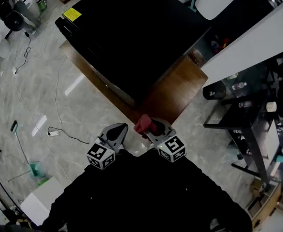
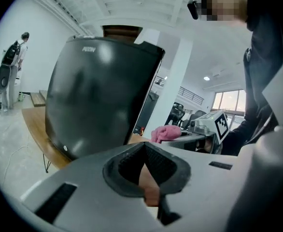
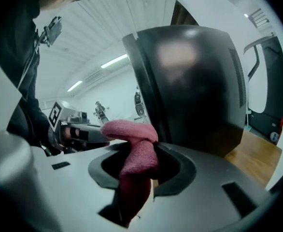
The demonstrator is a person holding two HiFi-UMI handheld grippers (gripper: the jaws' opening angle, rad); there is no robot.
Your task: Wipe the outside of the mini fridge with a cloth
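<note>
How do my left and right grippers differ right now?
The left gripper has its jaws closed together with nothing between them; the right gripper is shut on the pink cloth. The left gripper's dark pads show bare, while the right gripper's are mostly covered by cloth bunching out past them. Both are held close to the person's body, pointing at the black mini fridge, neither touching it.

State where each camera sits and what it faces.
Head view: on the person's head, steeply down at the mini fridge; left gripper, right gripper, dark clothing show.
Left gripper view: on that gripper, along shut jaws toward the fridge; dark clothing shows.
Right gripper view: on that gripper, along jaws shut on the pink cloth, toward the fridge; clothing shows.
Shared: all three show fridge and cloth.
</note>
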